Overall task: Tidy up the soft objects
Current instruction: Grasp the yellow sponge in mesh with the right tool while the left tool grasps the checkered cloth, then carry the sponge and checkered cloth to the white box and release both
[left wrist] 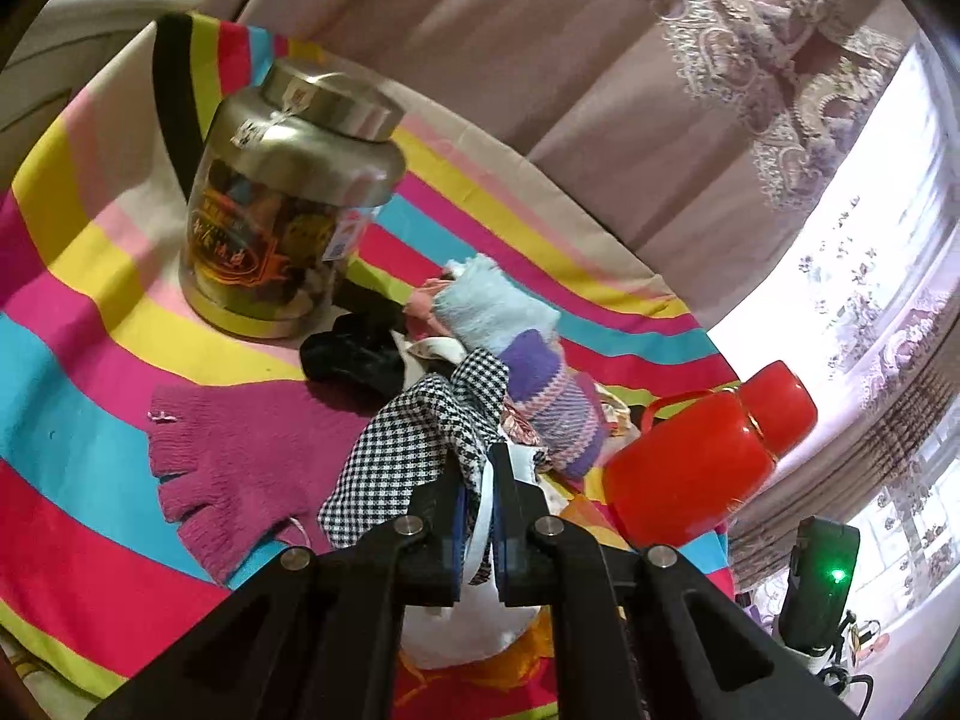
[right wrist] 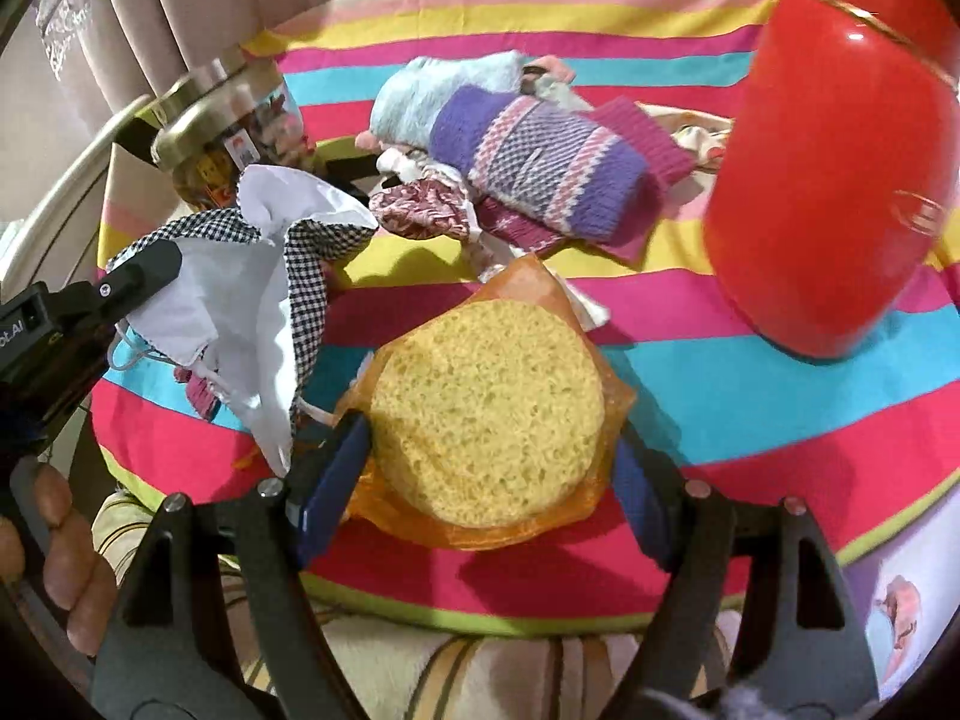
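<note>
Sorting looks barely begun: the left gripper (left wrist: 480, 480) is clenched on a checked cloth (left wrist: 414, 450) with white lining, lifted off the striped surface (left wrist: 90, 360), while the right gripper (right wrist: 492, 456) grasps a round yellow sponge (right wrist: 486, 420) in its orange wrapper. A purple knit piece (right wrist: 540, 168), pale blue fuzzy item (right wrist: 420, 90) and other fabrics lie heaped mid-surface between a jar (left wrist: 288, 198) and red container (right wrist: 828, 180). Only the left wrist view shows the magenta fingerless glove (left wrist: 240, 456) lying apart; only the right shows the sponge.
</note>
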The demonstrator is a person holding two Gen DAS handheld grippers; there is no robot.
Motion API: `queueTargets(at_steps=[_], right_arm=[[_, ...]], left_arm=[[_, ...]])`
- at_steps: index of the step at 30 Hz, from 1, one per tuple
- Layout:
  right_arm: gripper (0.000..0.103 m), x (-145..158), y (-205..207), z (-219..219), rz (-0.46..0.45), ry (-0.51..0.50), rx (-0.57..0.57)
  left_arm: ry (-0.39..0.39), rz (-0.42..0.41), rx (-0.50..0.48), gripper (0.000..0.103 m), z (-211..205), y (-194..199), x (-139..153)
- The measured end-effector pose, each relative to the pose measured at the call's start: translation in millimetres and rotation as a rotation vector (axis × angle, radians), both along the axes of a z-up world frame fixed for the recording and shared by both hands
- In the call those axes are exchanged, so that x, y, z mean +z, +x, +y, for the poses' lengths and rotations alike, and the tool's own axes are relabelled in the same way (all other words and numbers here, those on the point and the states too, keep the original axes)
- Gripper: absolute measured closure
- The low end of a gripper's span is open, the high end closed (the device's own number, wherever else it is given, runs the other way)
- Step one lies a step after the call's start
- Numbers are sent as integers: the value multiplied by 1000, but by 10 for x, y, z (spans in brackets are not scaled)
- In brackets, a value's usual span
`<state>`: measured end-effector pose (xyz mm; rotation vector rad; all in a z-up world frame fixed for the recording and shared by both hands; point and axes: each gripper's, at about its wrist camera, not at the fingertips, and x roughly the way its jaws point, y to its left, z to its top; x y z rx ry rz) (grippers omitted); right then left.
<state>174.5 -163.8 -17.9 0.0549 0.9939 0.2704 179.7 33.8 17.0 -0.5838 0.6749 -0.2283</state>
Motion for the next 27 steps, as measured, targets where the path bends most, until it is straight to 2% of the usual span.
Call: queueTargets(at_steps=[15, 22, 27], right_arm=[[23, 332, -515, -658, -50, 72, -80], [23, 416, -864, -1276, -65, 74, -169], [23, 407, -1104, -1766, -61, 73, -248]], left_arm=[[33, -105, -89, 96, -508, -403, 477], [48, -124, -161, 96, -870, -539, 605], [66, -129, -254, 96, -1306, -648, 661]])
